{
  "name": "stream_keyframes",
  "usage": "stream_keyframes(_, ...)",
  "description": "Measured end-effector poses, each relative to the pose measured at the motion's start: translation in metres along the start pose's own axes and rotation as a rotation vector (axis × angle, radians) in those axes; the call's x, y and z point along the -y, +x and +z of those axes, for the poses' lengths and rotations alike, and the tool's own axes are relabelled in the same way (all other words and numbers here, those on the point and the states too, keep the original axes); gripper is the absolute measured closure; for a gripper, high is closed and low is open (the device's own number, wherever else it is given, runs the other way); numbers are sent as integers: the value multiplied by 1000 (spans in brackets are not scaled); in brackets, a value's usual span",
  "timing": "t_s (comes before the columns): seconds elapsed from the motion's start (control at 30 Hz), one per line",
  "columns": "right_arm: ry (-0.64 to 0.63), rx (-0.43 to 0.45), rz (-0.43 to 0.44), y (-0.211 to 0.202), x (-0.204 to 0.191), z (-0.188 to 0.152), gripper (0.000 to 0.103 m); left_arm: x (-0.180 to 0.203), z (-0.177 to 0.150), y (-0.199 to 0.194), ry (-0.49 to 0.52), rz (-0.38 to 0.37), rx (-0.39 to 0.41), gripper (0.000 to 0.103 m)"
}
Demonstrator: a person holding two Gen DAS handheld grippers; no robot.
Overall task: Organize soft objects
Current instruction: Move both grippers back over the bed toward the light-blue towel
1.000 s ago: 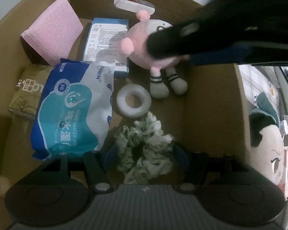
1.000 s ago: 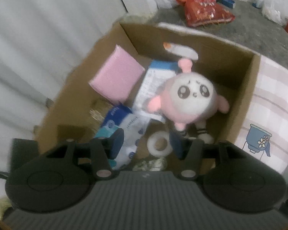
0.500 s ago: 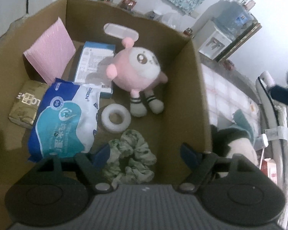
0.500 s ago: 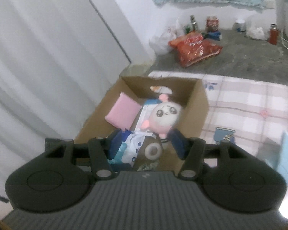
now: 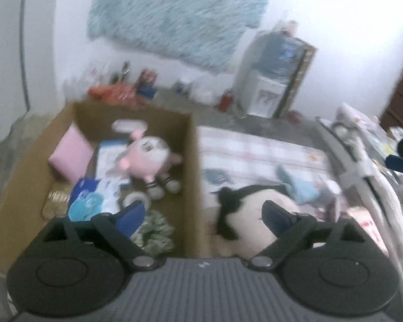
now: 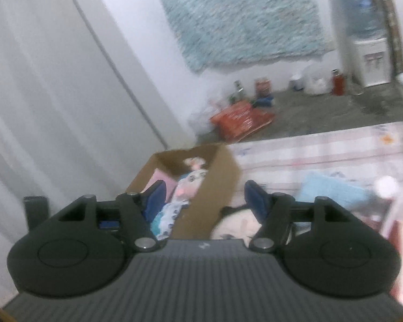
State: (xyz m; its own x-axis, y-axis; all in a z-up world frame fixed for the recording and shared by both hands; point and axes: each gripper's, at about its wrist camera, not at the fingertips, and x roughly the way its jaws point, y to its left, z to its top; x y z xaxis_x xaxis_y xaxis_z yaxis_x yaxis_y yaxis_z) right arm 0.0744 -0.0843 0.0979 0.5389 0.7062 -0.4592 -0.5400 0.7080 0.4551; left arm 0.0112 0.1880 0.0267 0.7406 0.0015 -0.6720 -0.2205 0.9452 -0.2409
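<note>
Checked pink cloth [image 5: 255,147] beside cardboard box [image 5: 193,177]; concrete floor [image 6: 322,112].

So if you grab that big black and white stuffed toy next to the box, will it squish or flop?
Probably squish: the black and white plush looks round and stuffed, so the open left tool would likely sink in. It seems light for its bulk. Lying on the checked blanket beside the cardboard box, it might roll a little if pushed.
</note>
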Motion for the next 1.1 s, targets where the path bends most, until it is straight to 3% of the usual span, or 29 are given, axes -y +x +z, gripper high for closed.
stream_keyframes(0.23,86,52,-83,-69,45,-31,36,75,-9,-14,192,-89,59,4)
stream_keyframes(0.43,247,76,-72,-67,95,-54,35,131,3,25,260,-135,4,3)
stream_keyframes(0.63,530,-5,-62,10,159,-71,35,166,12,98,303,-82,-70,9)
stream_keyframes(0.77,644,-63,-112,74,193,-78,35,171,17,144,278,-23,-119,31)
stream_keyframes(0.83,685,-85,-135,101,204,-78,35,168,18,162,253,2,-146,34)
stream_keyframes(1.1,810,-156,-179,197,239,-86,37,148,23,179,176,-8,-163,37)
